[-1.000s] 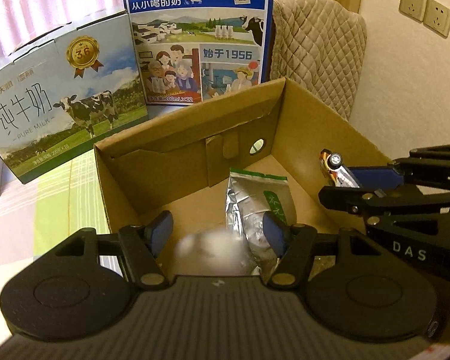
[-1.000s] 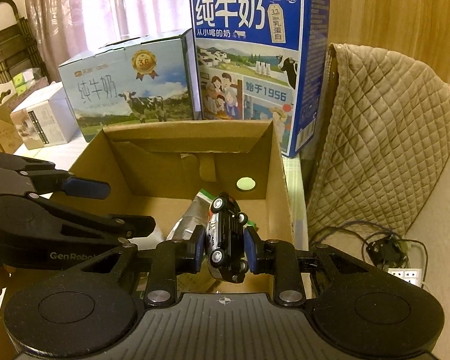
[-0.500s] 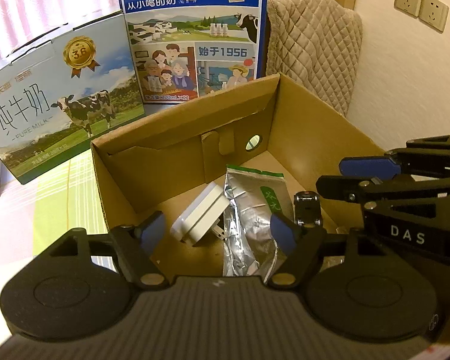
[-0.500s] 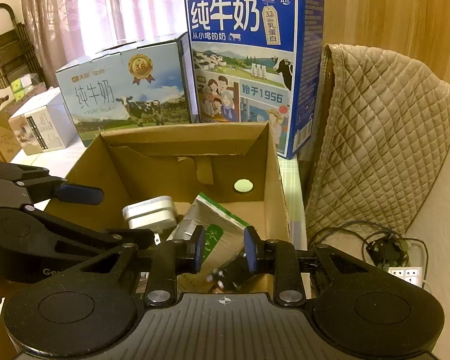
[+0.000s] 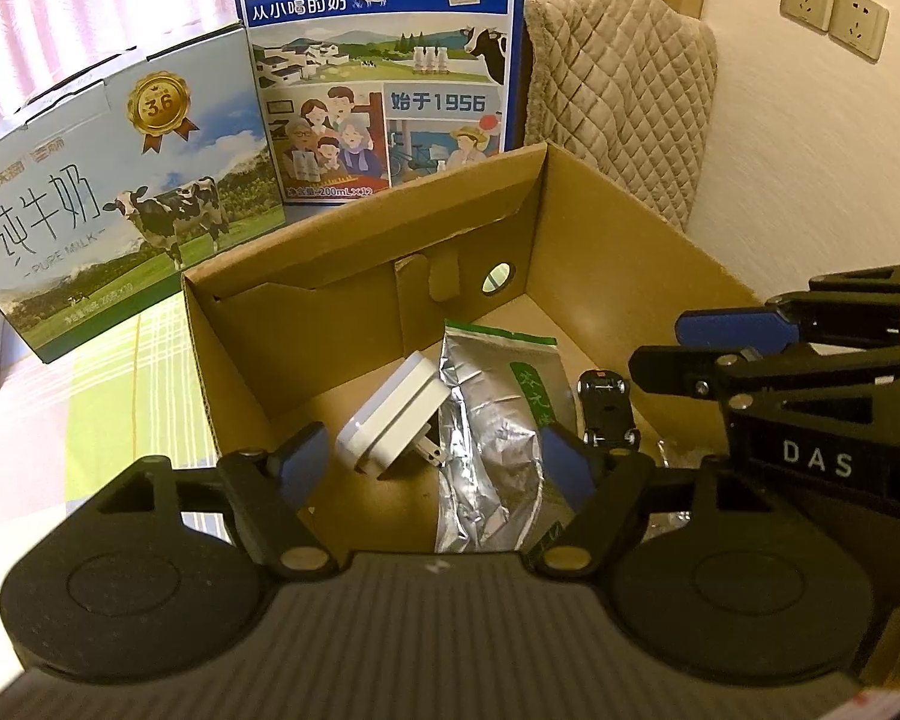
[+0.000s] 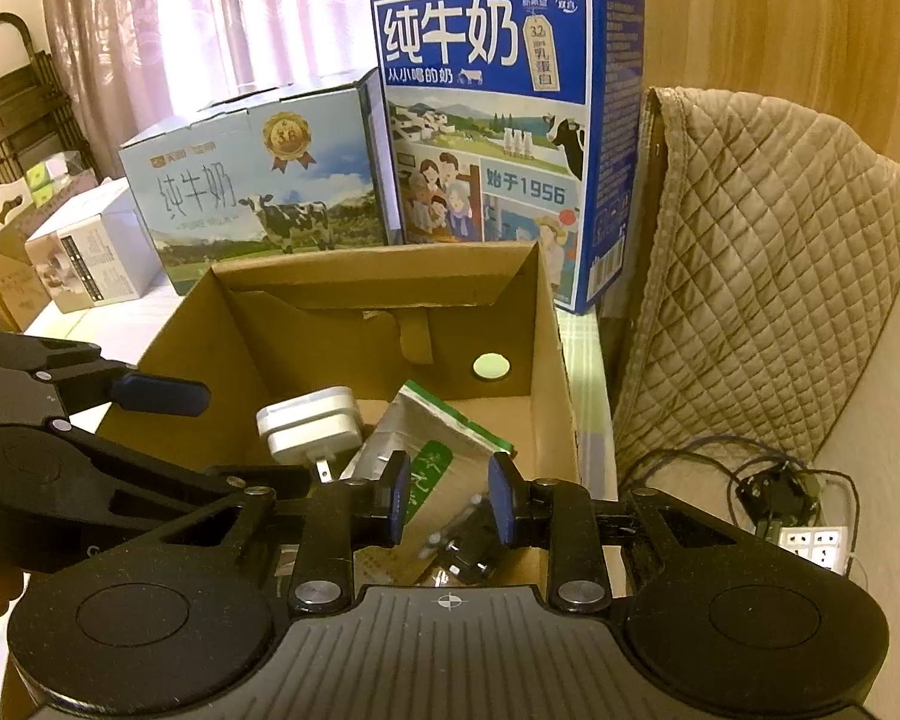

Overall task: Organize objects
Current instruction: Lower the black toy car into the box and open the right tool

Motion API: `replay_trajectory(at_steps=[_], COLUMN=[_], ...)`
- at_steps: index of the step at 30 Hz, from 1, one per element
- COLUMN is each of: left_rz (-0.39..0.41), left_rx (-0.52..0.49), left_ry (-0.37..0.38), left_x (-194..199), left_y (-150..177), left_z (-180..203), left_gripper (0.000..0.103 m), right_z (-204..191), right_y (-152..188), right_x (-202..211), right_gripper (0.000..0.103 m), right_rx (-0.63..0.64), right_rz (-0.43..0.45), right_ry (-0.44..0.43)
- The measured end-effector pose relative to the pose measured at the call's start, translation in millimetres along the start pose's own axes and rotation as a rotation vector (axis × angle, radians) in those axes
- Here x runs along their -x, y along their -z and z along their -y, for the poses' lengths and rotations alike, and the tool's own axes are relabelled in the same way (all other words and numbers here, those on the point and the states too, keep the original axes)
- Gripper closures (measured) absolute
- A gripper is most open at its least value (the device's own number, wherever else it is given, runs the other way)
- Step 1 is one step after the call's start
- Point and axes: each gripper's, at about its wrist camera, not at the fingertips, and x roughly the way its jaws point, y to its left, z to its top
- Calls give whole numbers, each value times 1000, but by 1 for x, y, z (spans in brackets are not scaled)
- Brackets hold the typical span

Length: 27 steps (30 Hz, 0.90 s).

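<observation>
Right gripper (image 6: 447,507) and left gripper (image 5: 435,465), both spread and empty, hover above the near edge of the cardboard box (image 5: 630,276). We see the toy car (image 5: 606,408), foil pouch (image 5: 492,420) and white charger (image 5: 390,420) collected inside, apparently deposited for tidy storage.

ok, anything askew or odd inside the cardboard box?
Slightly. The black toy car rests against the box's right wall, one end propped up, not flat on its wheels. The white plug adapter lies on its side beside the silver foil pouch. No spills.
</observation>
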Motion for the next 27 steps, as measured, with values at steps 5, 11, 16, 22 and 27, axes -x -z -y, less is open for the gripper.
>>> replay_trajectory(at_steps=[5, 11, 16, 22, 27], left_rz=[14, 36, 71, 130, 168], left_rx=[2, 7, 14, 36, 66], left_ry=[3, 7, 13, 20, 23], left_x=[12, 32, 58, 100, 137], left_y=[3, 6, 10, 22, 41], left_z=[0, 1, 3, 2, -4], left_gripper=[28, 28, 27, 25, 23], right_z=[-2, -8, -13, -23, -37], right_y=[2, 3, 5, 15, 28], right_x=[9, 28, 53, 92, 121], right_gripper=[77, 77, 77, 76, 63], right_rx=[-18, -35, -56, -88, -100], right_rz=[10, 38, 77, 127, 154], right_ry=[-12, -21, -36, -58, -80])
